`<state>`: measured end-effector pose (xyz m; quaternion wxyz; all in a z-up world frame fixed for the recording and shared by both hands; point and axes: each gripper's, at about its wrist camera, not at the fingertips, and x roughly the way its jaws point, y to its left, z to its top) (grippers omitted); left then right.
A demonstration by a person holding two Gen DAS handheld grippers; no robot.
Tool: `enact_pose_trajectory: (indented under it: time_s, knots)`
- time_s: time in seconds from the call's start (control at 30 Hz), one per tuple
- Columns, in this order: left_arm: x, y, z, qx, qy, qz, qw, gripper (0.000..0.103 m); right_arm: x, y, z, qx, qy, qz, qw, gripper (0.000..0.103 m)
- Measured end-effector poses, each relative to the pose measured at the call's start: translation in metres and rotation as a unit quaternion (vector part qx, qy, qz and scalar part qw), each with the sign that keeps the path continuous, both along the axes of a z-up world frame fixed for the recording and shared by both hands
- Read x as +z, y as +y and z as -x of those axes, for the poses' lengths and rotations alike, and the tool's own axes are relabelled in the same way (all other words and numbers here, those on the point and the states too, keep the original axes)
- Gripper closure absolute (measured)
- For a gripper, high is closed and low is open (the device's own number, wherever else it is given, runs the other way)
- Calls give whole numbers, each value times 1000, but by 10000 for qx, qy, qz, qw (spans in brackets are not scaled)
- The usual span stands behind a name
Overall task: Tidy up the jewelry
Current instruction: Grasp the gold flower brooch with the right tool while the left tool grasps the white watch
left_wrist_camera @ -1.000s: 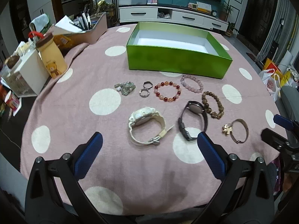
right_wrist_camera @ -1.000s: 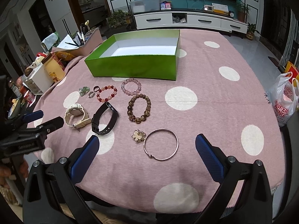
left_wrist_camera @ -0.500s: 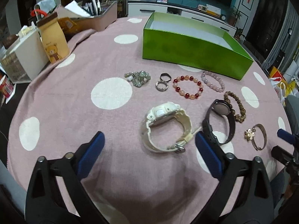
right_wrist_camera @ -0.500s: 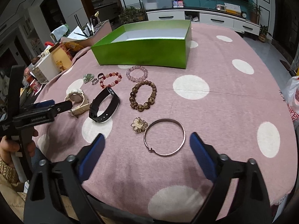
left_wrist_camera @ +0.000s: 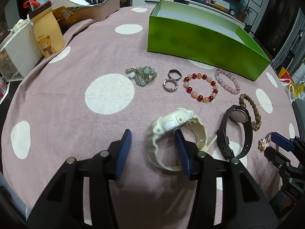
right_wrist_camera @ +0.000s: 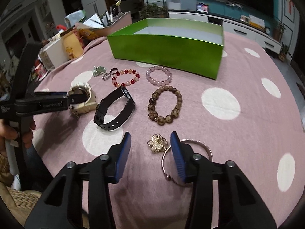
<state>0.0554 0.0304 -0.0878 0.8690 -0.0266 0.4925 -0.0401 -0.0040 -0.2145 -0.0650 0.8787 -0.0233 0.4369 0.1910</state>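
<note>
Jewelry lies on a pink dotted tablecloth (left_wrist_camera: 57, 99) before an open green box (left_wrist_camera: 205, 43). My left gripper (left_wrist_camera: 152, 145) is partly closed: its right finger is inside the loop of the cream watch (left_wrist_camera: 171, 126), its left finger outside the strap. My right gripper (right_wrist_camera: 150, 147) is partly closed around the gold flower charm (right_wrist_camera: 157, 143) of a silver bangle (right_wrist_camera: 198, 145), its right finger inside the bangle loop. I cannot tell whether either grips. Nearby lie a black watch (right_wrist_camera: 114, 110), a brown bead bracelet (right_wrist_camera: 164, 105), a red bead bracelet (left_wrist_camera: 200, 89) and a lilac bead bracelet (left_wrist_camera: 226, 81).
A green bead charm cluster (left_wrist_camera: 143, 74) and two rings (left_wrist_camera: 171, 81) lie left of the bracelets. A bear-print bag (left_wrist_camera: 47, 32), a white box (left_wrist_camera: 17, 47) and a pen tray (left_wrist_camera: 95, 3) stand at the far left. The table edge is close below both grippers.
Both grippers have dropped forward to the jewelry and narrowed their jaws. The left now straddles the cream watch strap, the right the flower charm and bangle.
</note>
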Motion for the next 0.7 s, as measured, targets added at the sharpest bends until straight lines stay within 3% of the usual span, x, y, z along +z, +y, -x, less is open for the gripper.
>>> enact_pose_trajectory:
  time_s: [0.23,0.43,0.7]
  knots:
    - [-1,-1,-3,-113,-47,25,9999,81,-12,4,-6,170,25,363,9992,80]
    - [0,-1,-4,-161,-93,45,9998,81,-10,1,-10,82,-30,246,9997,82]
    - [16,1,-9,-151,-243,90,9995,82,14,-4,-16,36,-283,30,9996,82]
